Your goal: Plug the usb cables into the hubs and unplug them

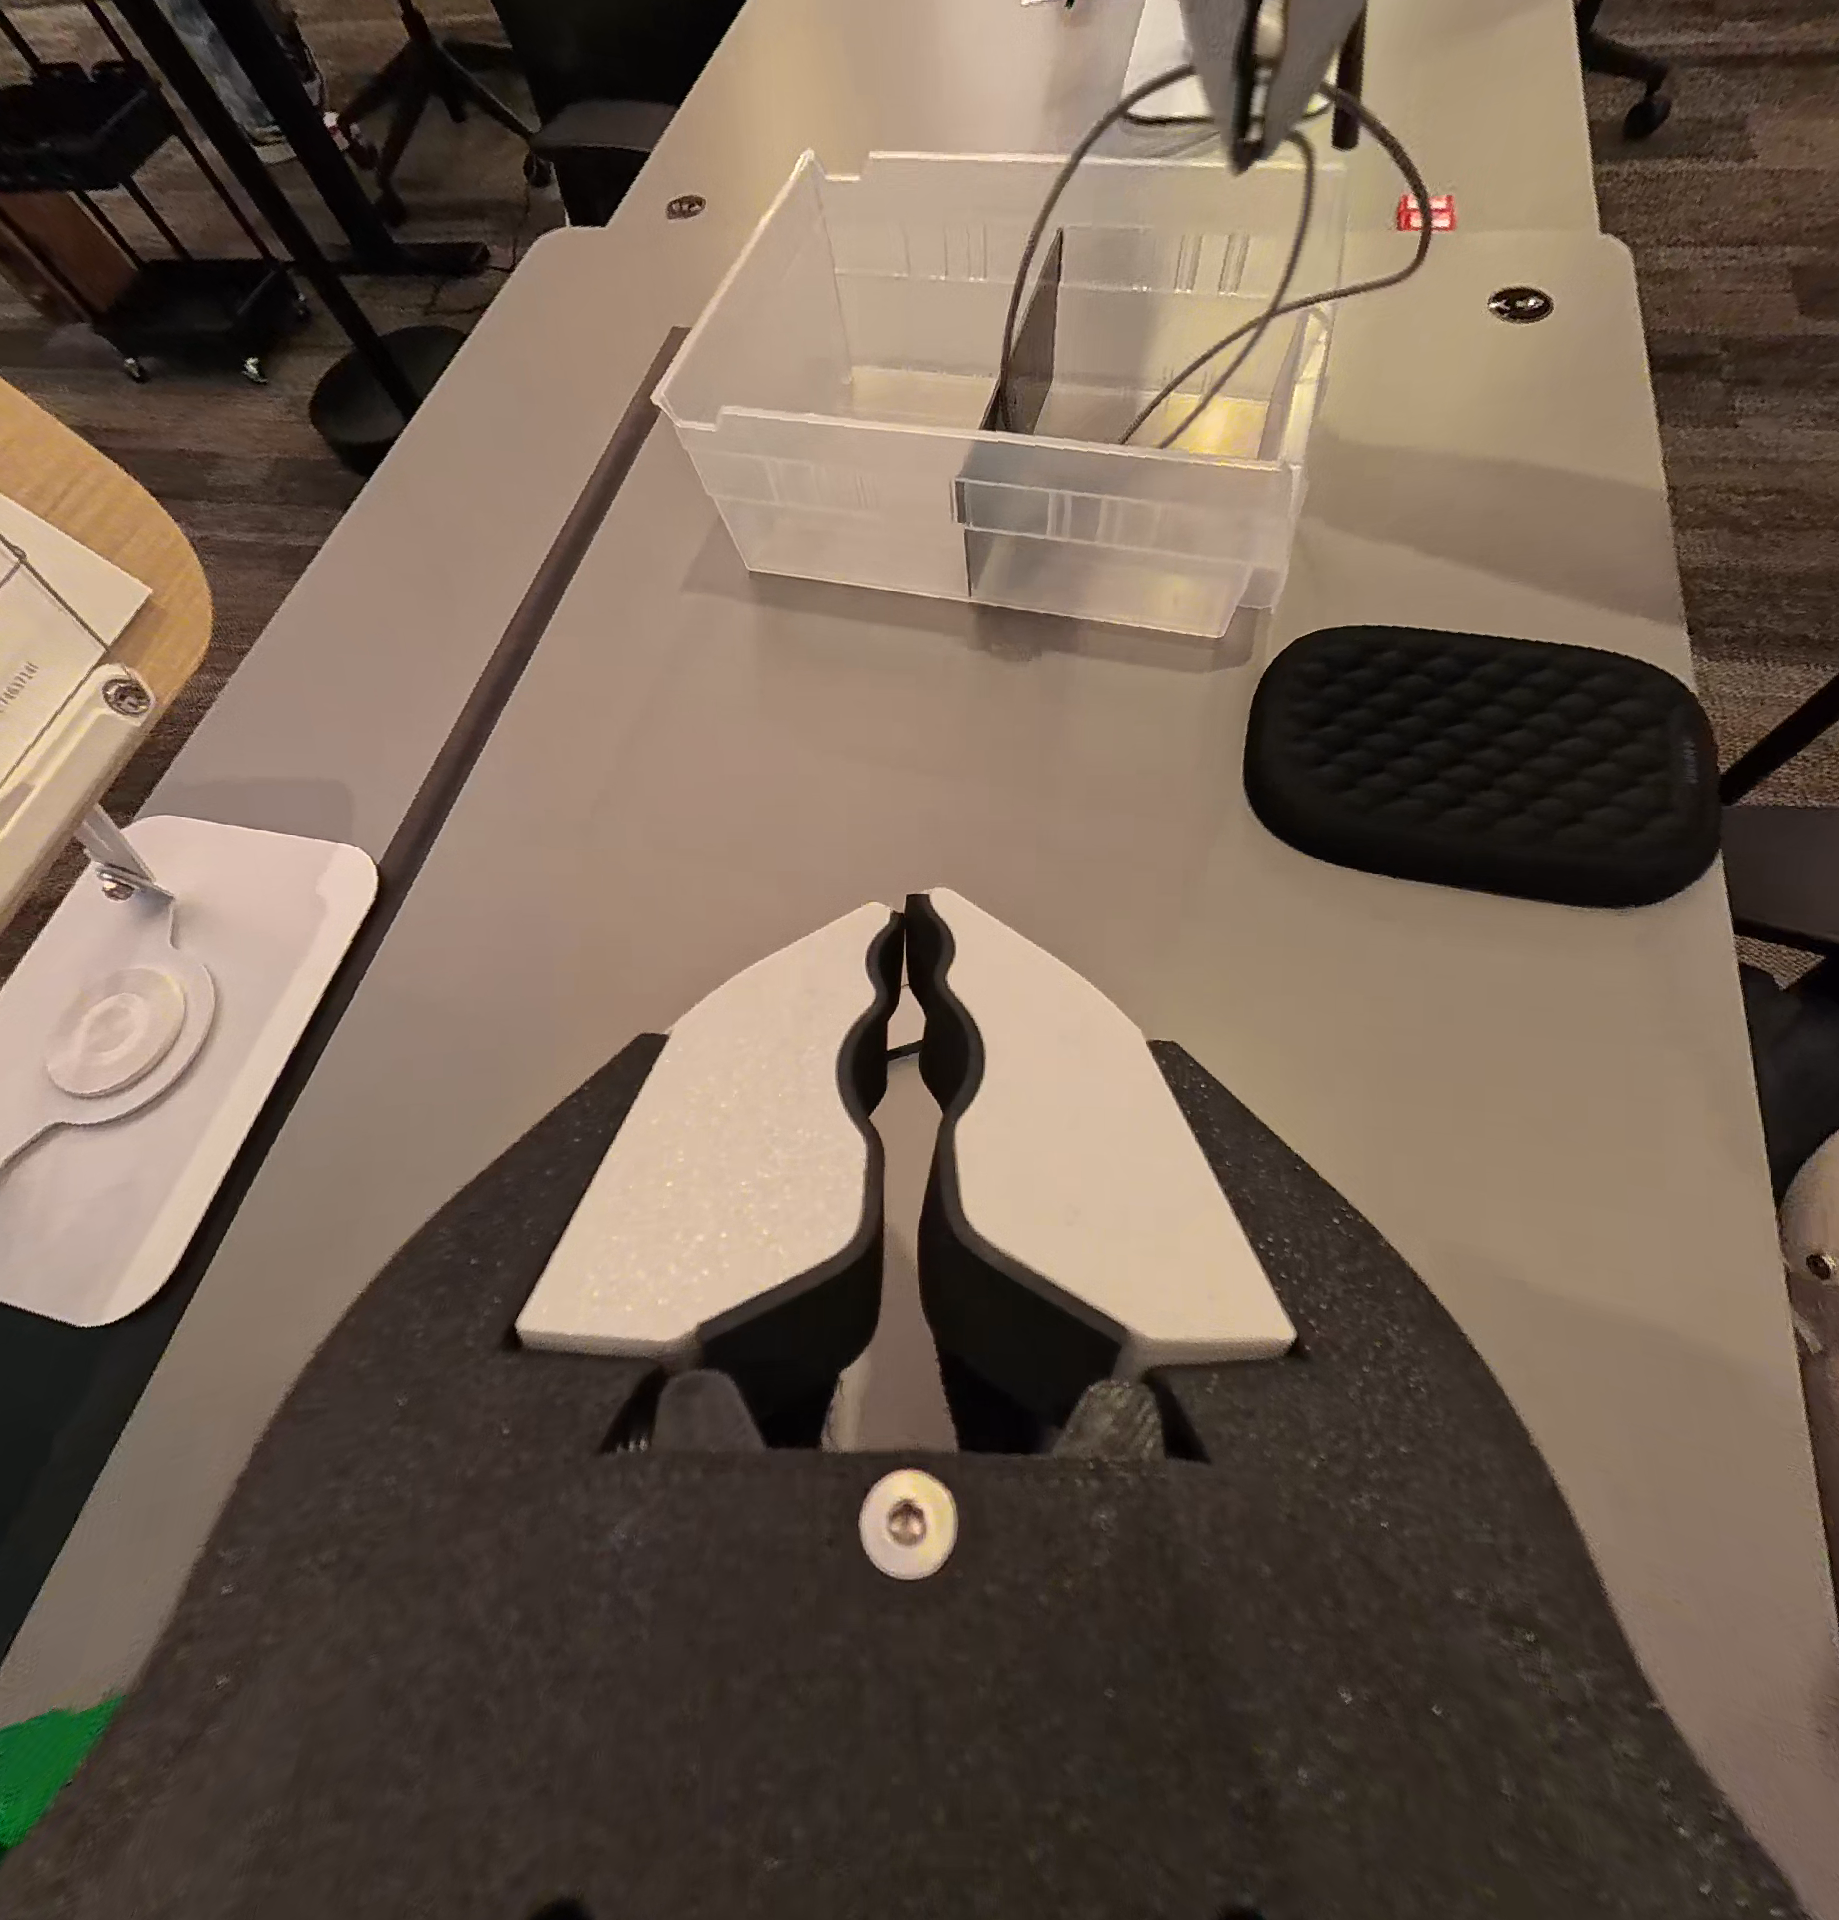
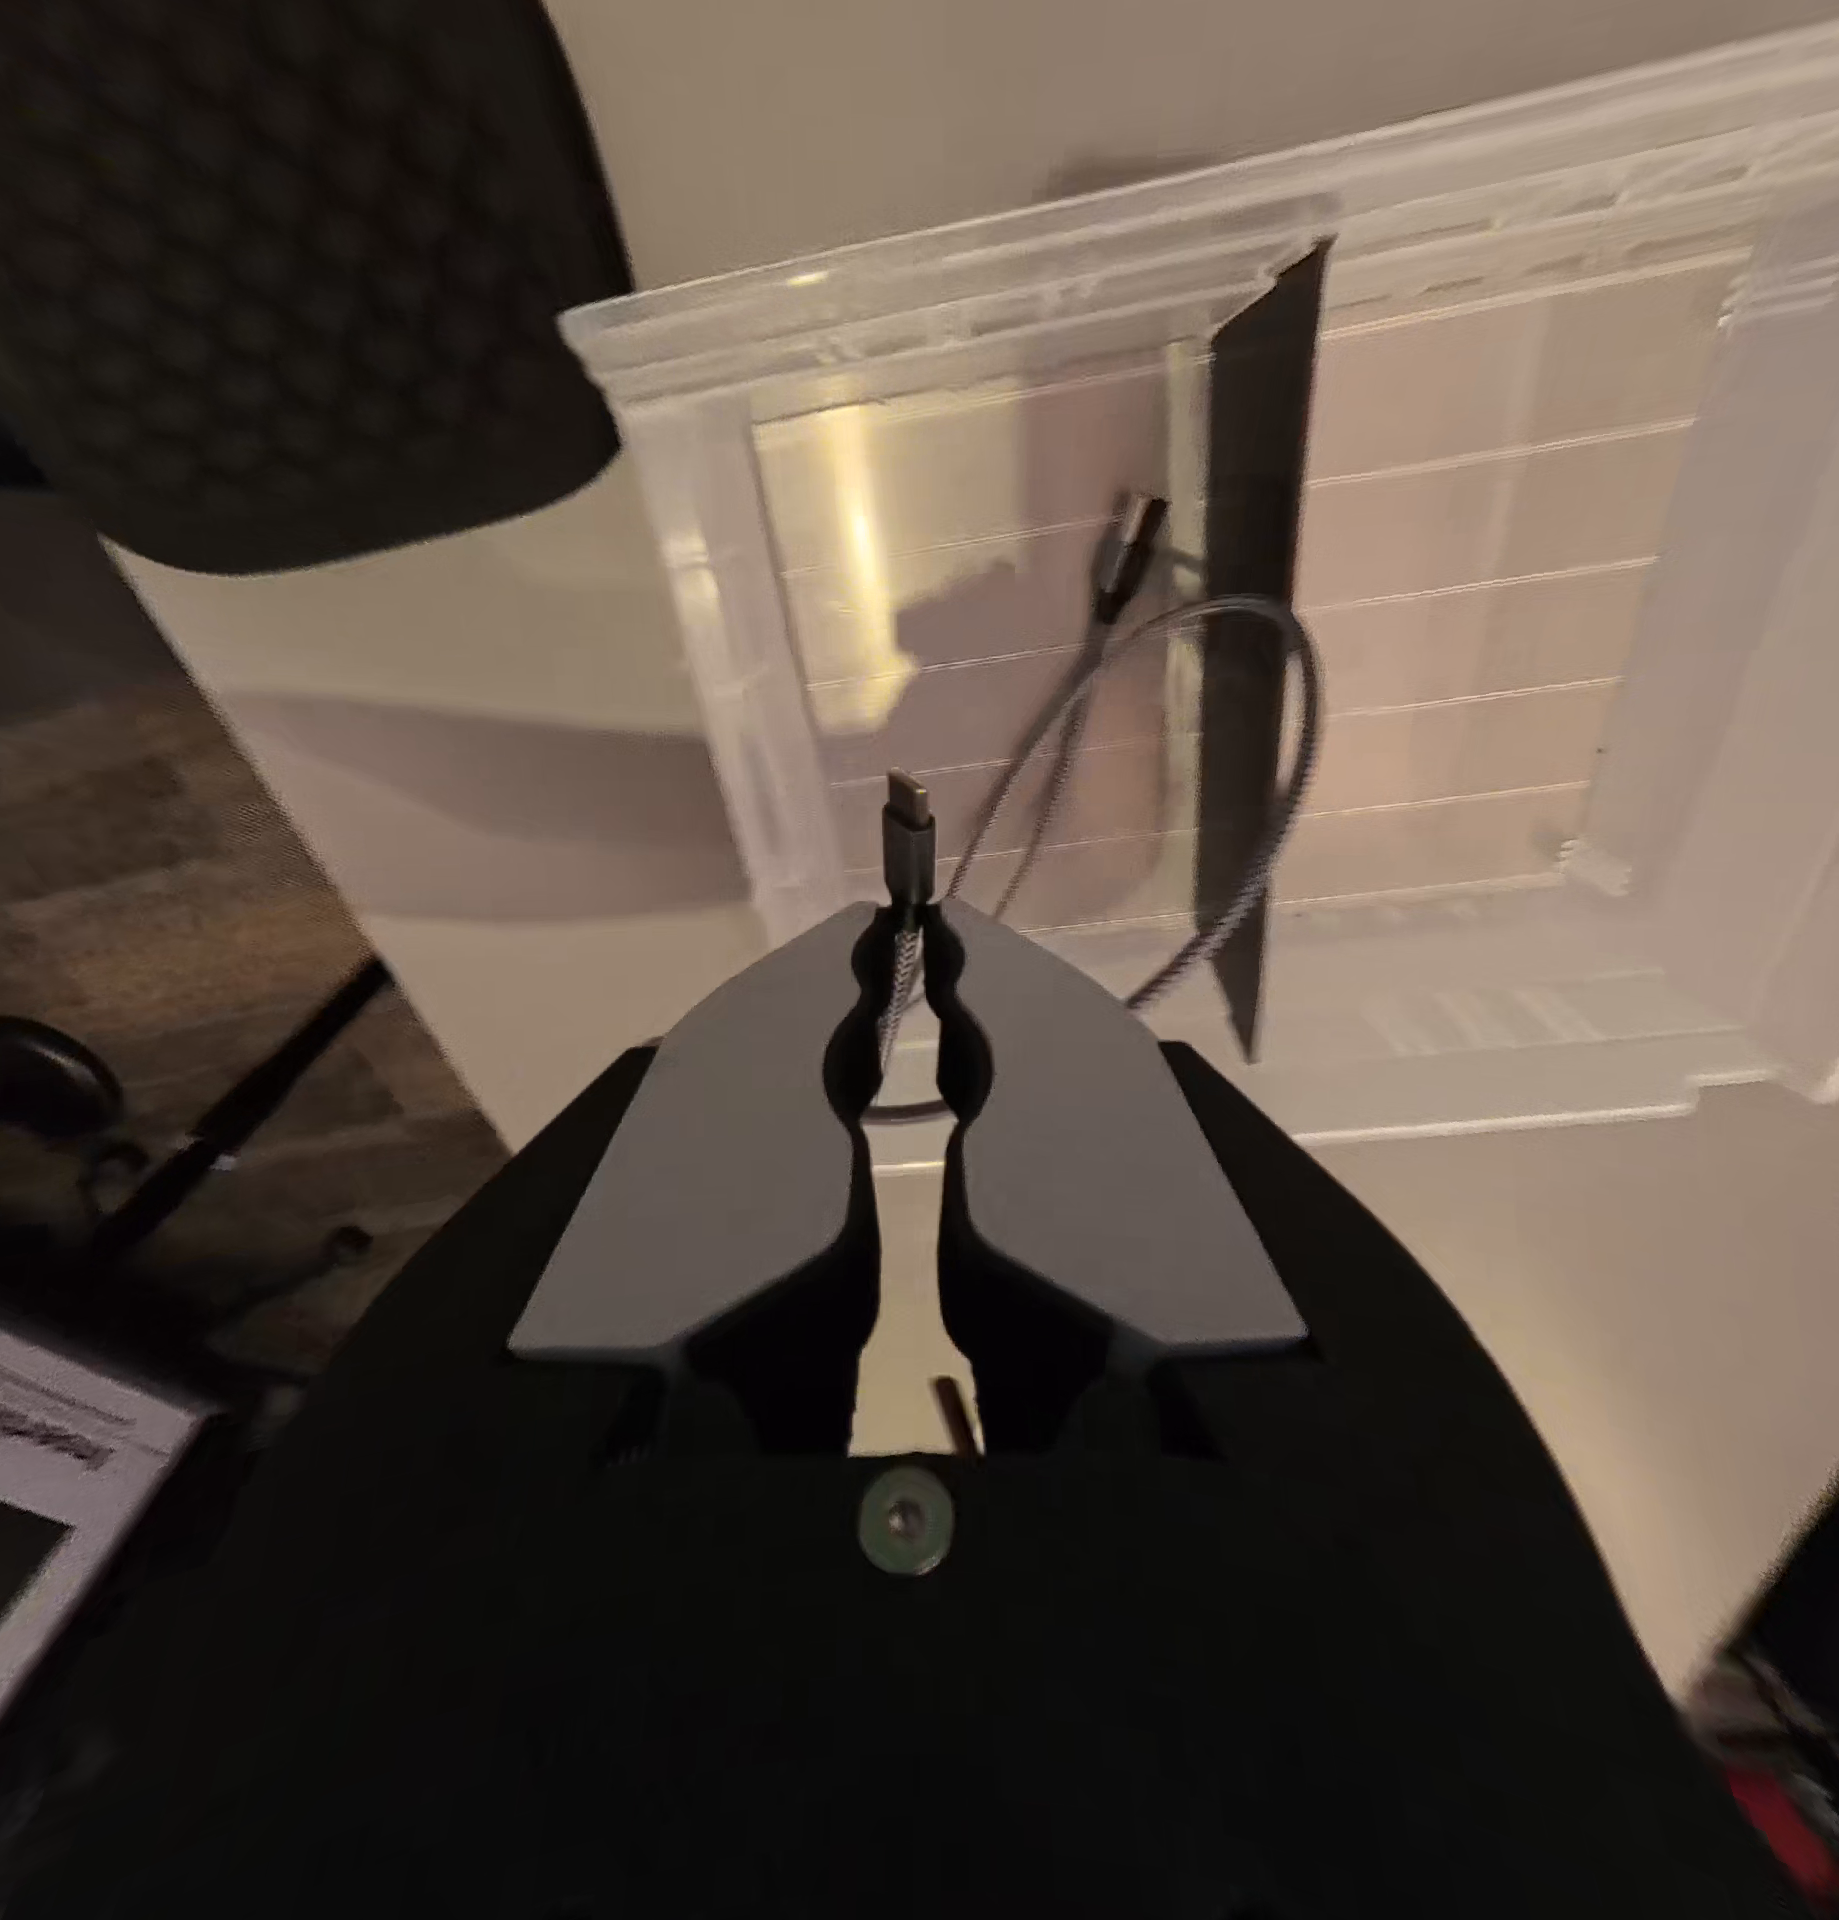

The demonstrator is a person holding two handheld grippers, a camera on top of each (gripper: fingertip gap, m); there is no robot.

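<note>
Left hand-held gripper: fingers pressed together at the tips over the grey counter, on the near side of the bin; something thin and dark sits between the tips, too small to identify.
Right hand-held gripper: raised above the bin, pinching the braided usb cable just behind one plug.
Held plug: sticks straight out past the fingertips, metal end forward.
Cable run: loops down from the grip, crosses the dark divider and hangs into the bin; in the left wrist view it drops from the far gripper into the right compartment.
Second plug: the cable's other end, low inside the bin, just beside the divider.
Clear plastic bin: on the counter, split by the divider into left and right compartments.
Black quilted pad: on the counter, near and to the right of the bin.
White stand base: left edge, well apart from the bin.
Hubs: cannot be made out in either view.
</note>
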